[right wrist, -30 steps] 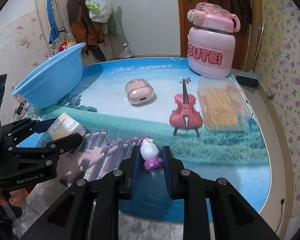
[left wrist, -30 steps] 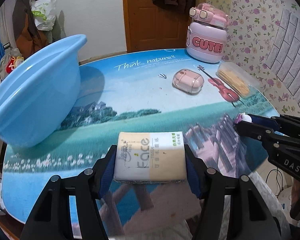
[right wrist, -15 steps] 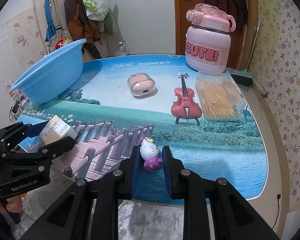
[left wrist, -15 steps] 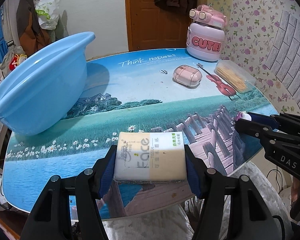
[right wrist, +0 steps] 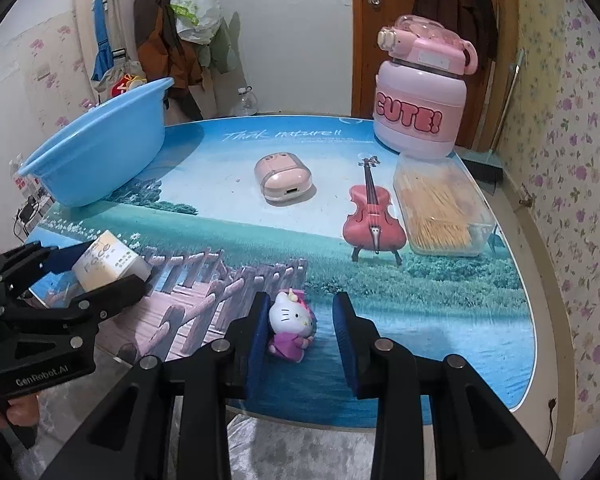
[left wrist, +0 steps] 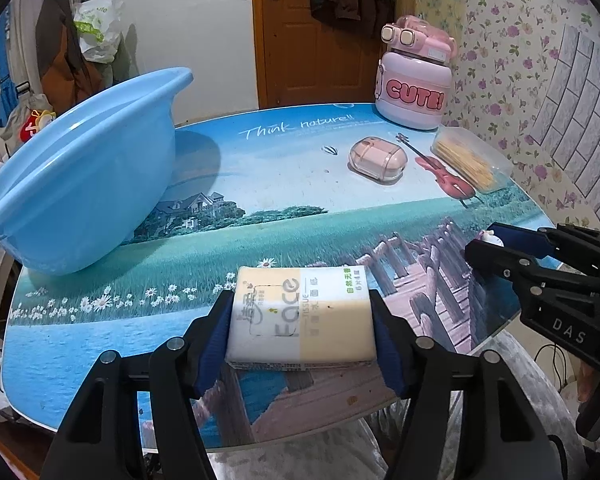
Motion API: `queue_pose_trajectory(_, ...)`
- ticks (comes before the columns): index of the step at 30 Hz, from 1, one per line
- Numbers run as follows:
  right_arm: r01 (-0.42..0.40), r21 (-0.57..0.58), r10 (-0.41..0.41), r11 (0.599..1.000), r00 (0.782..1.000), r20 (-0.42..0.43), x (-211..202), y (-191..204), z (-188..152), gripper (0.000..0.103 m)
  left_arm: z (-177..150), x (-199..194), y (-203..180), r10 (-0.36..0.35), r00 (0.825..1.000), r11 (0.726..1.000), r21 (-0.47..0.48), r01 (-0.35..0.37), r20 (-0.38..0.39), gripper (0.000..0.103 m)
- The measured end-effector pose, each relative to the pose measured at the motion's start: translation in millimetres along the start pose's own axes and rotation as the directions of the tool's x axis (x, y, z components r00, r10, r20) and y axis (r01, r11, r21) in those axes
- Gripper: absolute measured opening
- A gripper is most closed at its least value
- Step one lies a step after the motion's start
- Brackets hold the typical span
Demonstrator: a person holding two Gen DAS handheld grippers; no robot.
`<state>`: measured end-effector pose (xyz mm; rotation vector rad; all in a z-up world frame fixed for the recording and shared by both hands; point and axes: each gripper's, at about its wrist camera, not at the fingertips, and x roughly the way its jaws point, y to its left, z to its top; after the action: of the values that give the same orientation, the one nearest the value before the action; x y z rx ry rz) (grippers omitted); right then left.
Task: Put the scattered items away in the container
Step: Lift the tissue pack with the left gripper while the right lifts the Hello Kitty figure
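Observation:
My left gripper point(left wrist: 302, 320) is shut on a white and yellow tissue pack point(left wrist: 300, 316) and holds it over the near edge of the table. The blue basin point(left wrist: 72, 188) stands at the table's left, far from the pack. My right gripper point(right wrist: 302, 320) is open around a Hello Kitty figure point(right wrist: 290, 326), which sits on the table against the left finger; the right finger stands apart from it. The left gripper and pack also show in the right wrist view point(right wrist: 108, 264). The right gripper shows at the right of the left wrist view point(left wrist: 500, 244).
On the table farther back lie a pink earbud case point(right wrist: 284, 178), a red toy violin point(right wrist: 374, 216) and a clear box of toothpicks point(right wrist: 440, 208). A big pink "CUTE!" bottle point(right wrist: 420, 96) stands at the far right. A flowered wall is at the right.
My right gripper has opened and let go of the Hello Kitty figure, which now sits on the table. Both grippers have drawn back toward the table's near edge; the left still holds the pack.

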<state>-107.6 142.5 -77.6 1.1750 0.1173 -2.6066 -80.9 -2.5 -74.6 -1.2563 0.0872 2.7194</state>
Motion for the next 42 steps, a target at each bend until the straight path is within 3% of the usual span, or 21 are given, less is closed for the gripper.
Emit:
queue_pose_trajectory(2, -0.001, -0.005, 0.001, 1.0, 1.0, 0.006, -0.5, 0.3, -0.6, 0.023, 0.2, 0.2, 0.5, 0.002, 1.0, 1.0, -0.004, -0.002, 0.003, 0.061)
queue_pose_trajectory(16, 0.002, 0.016, -0.003, 1.0, 0.999, 0.037, -14.3, 3.2, 4.0, 0.023, 5.8, -21.9, 9.9, 0.034, 0.998, 0.999, -0.038, -0.032, 0.05, 0.06)
queue_pose_trajectory(42, 0.014, 0.004, -0.014, 1.0, 0.989, 0.146, -73.1, 51.7, -3.4, 0.023, -10.8, -86.2, 32.0, 0.072, 0.983, 0.994, -0.097, -0.056, 0.169, 0.06)
